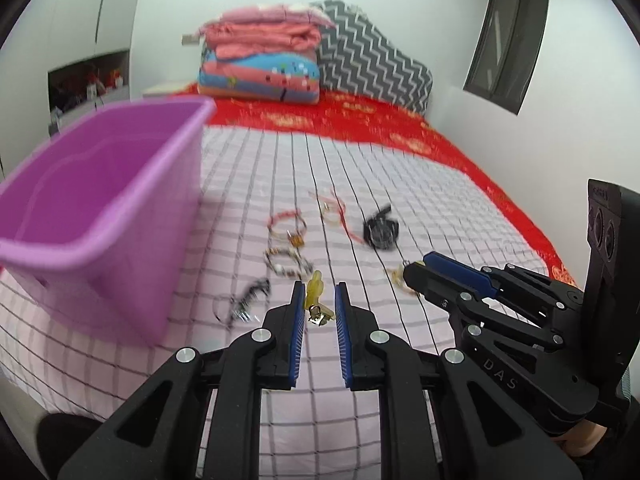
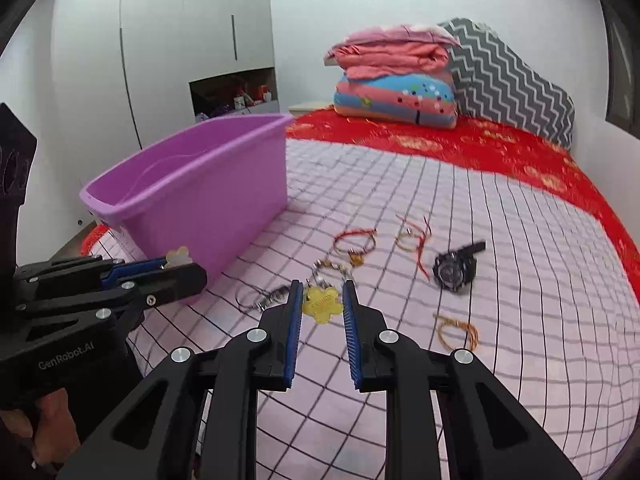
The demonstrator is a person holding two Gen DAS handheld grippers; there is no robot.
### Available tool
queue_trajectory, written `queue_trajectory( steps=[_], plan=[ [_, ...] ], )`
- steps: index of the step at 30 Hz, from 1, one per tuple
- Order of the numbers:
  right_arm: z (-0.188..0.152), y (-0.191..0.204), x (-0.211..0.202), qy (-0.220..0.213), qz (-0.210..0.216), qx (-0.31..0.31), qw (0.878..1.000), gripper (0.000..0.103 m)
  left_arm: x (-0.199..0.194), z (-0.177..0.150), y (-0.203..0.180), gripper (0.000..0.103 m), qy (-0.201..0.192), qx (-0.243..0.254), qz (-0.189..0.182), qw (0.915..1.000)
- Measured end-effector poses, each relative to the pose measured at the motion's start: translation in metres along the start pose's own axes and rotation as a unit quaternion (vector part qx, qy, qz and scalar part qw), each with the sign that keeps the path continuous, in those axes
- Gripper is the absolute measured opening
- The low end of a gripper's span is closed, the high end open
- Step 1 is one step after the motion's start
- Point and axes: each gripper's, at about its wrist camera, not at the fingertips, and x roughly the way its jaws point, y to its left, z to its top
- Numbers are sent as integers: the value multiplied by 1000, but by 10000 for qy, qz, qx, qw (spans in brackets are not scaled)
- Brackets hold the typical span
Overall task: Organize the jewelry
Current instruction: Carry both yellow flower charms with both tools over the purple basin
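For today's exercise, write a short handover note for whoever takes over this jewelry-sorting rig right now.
Left gripper: open, with a yellow piece at its fingertips. I cannot tell if it is gripped.
Right gripper: open and holding nothing, low over the yellow flower charm.
On the checked sheet: red bracelet, beaded bracelet, cord bracelet, black watch, orange bracelet, dark chain.
Purple bin: stands to the left, and nothing shows in the visible part of its inside.
Done: apparently nothing yet.
Left: move every piece into the bin, probably starting with the flower charm.
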Motion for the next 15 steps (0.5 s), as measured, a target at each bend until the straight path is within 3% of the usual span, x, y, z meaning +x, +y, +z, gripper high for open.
queue_trajectory(
  steps=[8,15],
  plan=[
    [57,36,-5,-472,399,-193,9979,20,-49,45,46,15,-680,32,356,9970],
    [104,81,13,-687,850,-388,9933,20,-61,70,98,15,-876,-87,791,9930]
  ],
)
